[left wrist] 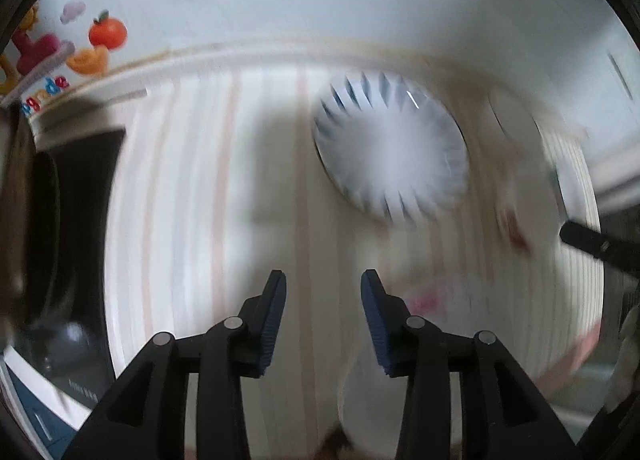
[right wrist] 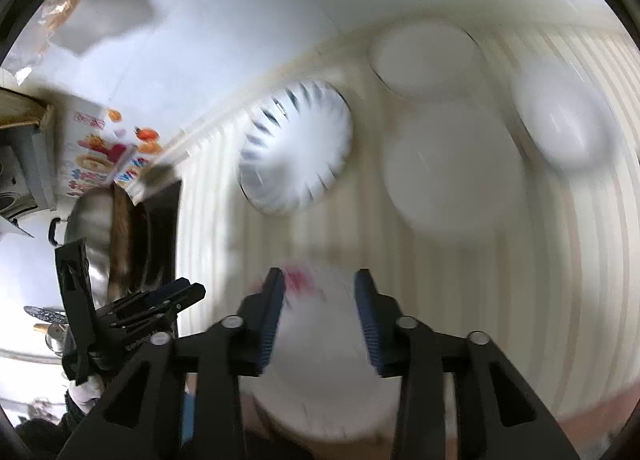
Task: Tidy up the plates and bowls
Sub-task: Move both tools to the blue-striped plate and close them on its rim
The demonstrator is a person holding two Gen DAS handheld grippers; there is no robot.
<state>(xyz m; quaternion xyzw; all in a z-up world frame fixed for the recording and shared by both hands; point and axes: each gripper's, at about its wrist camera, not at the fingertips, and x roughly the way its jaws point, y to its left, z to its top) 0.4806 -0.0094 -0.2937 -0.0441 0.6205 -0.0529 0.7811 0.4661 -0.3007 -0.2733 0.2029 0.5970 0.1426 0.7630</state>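
A white dish with blue radial strokes sits on the striped tablecloth. Beyond it in the right wrist view lie two plain white plates and a white bowl. My right gripper hangs open above a white dish with a red mark, and its pads do not press on the dish. My left gripper is open over bare cloth with nothing between its fingers. Both views are motion-blurred.
A carton printed with oranges stands against the wall at the left. A metal pot and a dark appliance border the table's left edge. The white wall runs behind the table.
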